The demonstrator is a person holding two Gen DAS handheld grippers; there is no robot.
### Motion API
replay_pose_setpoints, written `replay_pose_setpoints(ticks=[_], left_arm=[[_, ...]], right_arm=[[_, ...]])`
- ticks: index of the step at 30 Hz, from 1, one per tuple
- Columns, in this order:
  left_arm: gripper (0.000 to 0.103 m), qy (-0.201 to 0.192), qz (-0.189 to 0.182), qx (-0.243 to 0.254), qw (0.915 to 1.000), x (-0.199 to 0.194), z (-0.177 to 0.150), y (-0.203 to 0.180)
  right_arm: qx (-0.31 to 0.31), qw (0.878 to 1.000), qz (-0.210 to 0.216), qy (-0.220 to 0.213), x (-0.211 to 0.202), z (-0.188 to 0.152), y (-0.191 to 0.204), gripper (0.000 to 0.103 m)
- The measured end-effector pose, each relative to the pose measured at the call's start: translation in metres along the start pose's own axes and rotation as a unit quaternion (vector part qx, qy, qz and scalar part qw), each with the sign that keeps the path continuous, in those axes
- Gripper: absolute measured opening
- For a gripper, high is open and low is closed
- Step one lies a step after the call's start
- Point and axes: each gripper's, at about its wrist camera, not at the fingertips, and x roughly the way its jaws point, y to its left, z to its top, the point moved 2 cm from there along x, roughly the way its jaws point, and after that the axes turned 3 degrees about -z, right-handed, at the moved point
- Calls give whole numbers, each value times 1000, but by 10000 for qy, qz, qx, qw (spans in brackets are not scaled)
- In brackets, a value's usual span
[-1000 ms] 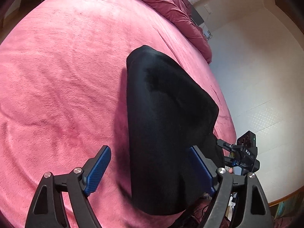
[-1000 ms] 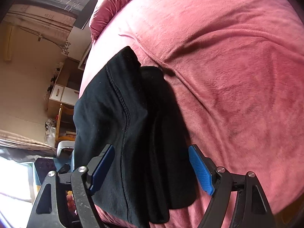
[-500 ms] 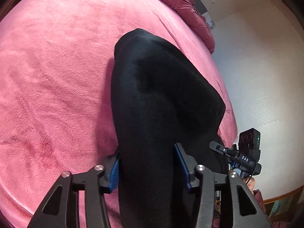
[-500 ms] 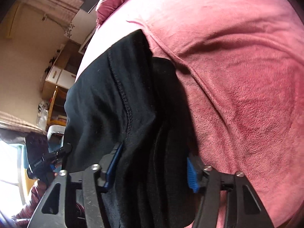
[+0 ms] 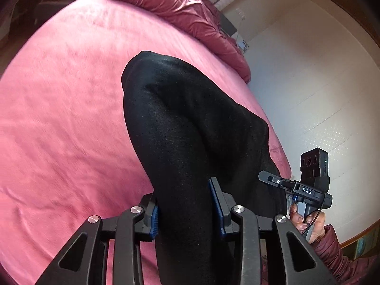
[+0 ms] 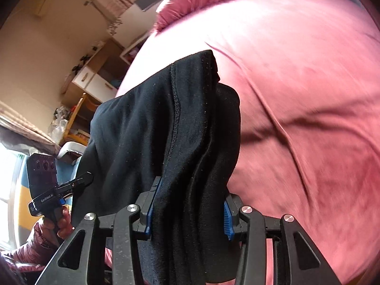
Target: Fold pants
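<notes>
The black pants lie folded on the pink bed cover, with their near end raised. My left gripper is shut on the near edge of the pants, blue pads pressed into the cloth on both sides. In the right wrist view the pants show a stitched seam and several stacked layers. My right gripper is shut on the other near corner of the bundle. Each gripper shows in the other's view: the right one, the left one.
A rumpled pink duvet lies at the far end of the bed. White floor lies beyond the bed's right edge. A wooden cabinet with white drawers and a cluttered shelf stand to the left of the bed.
Both grippers went from open around the pants' near edge to shut on it. The near end of the pants has risen off the bed cover.
</notes>
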Motion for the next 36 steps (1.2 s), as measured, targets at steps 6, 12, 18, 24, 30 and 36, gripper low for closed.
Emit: replay_pose_setpoints(ticks=[6, 12, 18, 24, 30, 36], left_arm=[[36, -296, 392, 61, 9988, -19, 48, 22], [37, -318, 972, -107, 9947, -17, 92, 56], [56, 134, 1650, -446, 9852, 21, 87, 107], [61, -48, 1756, -464, 9834, 13, 75, 111], [60, -266, 2480, -88, 9683, 10, 86, 76], [60, -568, 2813, 118, 9579, -4, 78, 57]], right_arm=[[-141, 9997, 173, 42, 46, 60, 29, 44], [-94, 9994, 225, 244, 101, 104, 48, 44], [98, 9973, -172, 706, 166, 102, 25, 62], [144, 9978, -40, 652, 167, 103, 22, 63], [72, 9975, -323, 632, 167, 103, 39, 68], [-16, 9963, -731, 445, 159, 99, 56, 73]])
